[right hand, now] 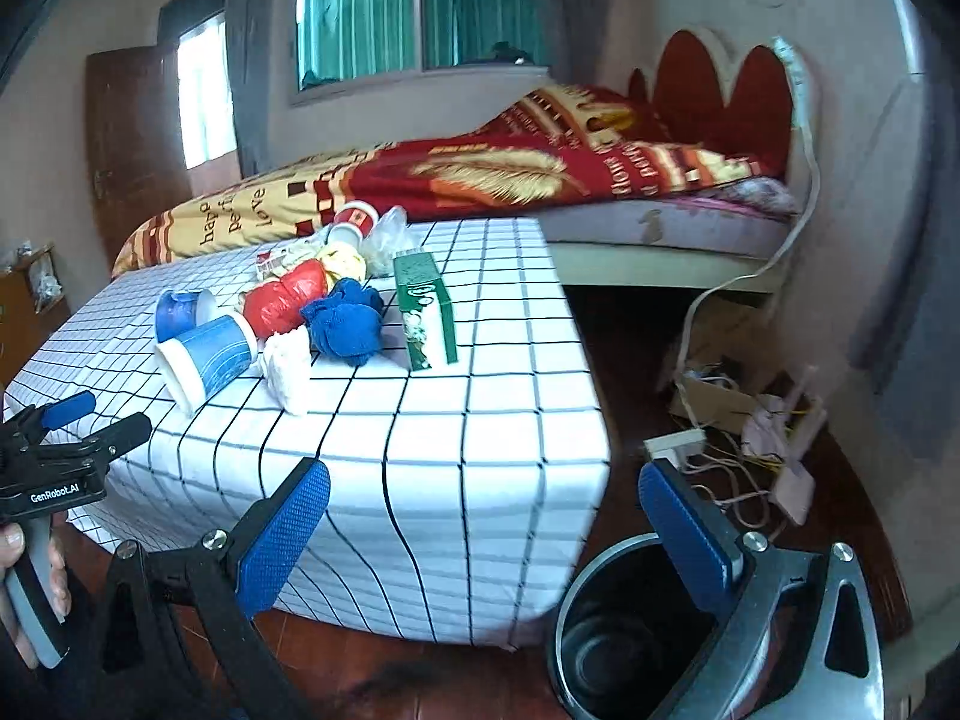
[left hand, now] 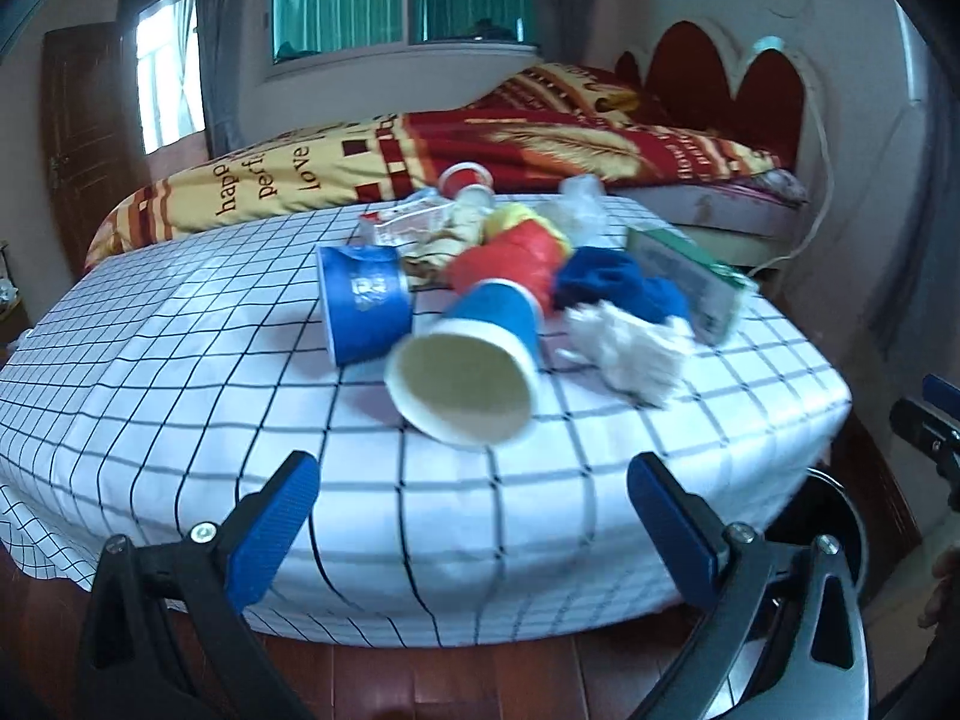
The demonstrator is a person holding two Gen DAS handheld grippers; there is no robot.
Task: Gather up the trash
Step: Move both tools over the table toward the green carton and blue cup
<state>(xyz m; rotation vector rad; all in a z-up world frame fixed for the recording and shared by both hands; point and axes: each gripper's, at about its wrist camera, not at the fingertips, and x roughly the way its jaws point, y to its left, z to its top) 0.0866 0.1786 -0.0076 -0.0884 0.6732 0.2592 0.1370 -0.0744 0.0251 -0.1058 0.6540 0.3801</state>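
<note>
Left gripper (left hand: 471, 513): jaws spread wide, nothing between them, held off the near edge of the table (left hand: 180, 396) and aimed at the pile

Right gripper (right hand: 486, 531): jaws likewise spread and empty, held low beside the table's corner, above the bin (right hand: 600, 612), which stands on the wooden floor just right of the table

Trash, on the checked cloth, clustered toward the far side:
- nearest paper cup (left hand: 474, 360), blue, on its side, mouth toward the left gripper
- second blue cup (left hand: 366, 306), also tipped, just behind and left of it
- crumpled white tissue (left hand: 624, 354), to the right of the nearest cup
- blue cloth ball (left hand: 618, 285), red plastic bag (left hand: 510, 264), green carton (left hand: 690, 282), red-and-white cup (left hand: 465, 179) at the back, clear wrappers among them

Risks, as judged:
- a cup lying on its side may roll away or off the edge if a pad nudges it before closing
- a hard squeeze could crush the paper wall so it slips out
- tissue is loose and may be only partly caught, shedding on the way to the bin
- items overlap, so lifting one may drag a neighbour
- cables and a power strip (right hand: 675, 444) lie on the floor near the bin; a missed drop could land there

Hard to make out: left view is motion-blurred; wrappers at the back are indistinct; the bin is cut off by the frame and the right jaw, contents unclear
</note>
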